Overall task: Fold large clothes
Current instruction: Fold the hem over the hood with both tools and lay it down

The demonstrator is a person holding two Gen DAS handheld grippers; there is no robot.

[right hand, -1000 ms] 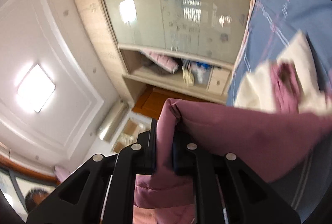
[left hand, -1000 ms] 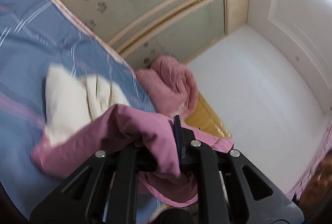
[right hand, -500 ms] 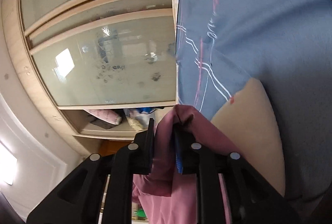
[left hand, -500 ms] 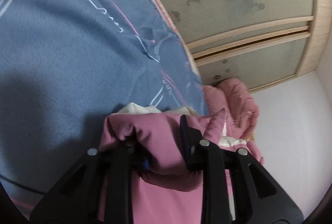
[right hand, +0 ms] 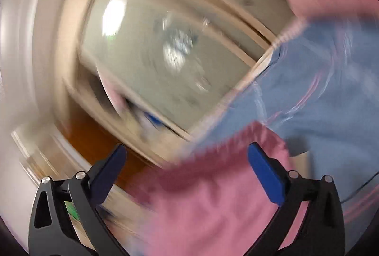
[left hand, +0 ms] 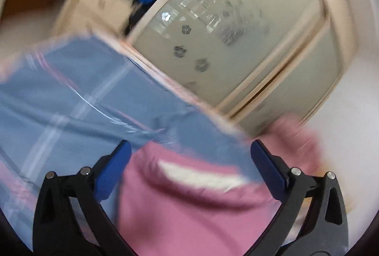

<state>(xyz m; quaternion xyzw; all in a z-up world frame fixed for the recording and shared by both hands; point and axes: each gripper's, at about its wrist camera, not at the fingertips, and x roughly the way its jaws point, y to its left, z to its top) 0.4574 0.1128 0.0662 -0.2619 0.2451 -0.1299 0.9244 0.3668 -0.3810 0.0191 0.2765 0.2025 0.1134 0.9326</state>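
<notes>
Jacket (left hand: pixel 189 213), pink with cream lining, lies on blue bedsheet (left hand: pixel 71 99), below and between fingers in both wrist views. Left gripper (left hand: pixel 189 154): jaws opening, spread wide, blue pads clear of fabric, nothing gripped. Right gripper (right hand: pixel 187 154): jaws opening, equally wide, jacket edge between the fingers but not pinched. Wardrobe (left hand: pixel 236 31) with frosted doors behind bed. Second pink bundle (left hand: pixel 296 137) at far edge of bed. Both views heavily blurred.

garment (left hand: pixel 189 208) on bedspread (left hand: pixel 59 102) | between open left tongs (left hand: pixel 188 149) | wardrobe (left hand: pixel 236 42) behind bed
</notes>
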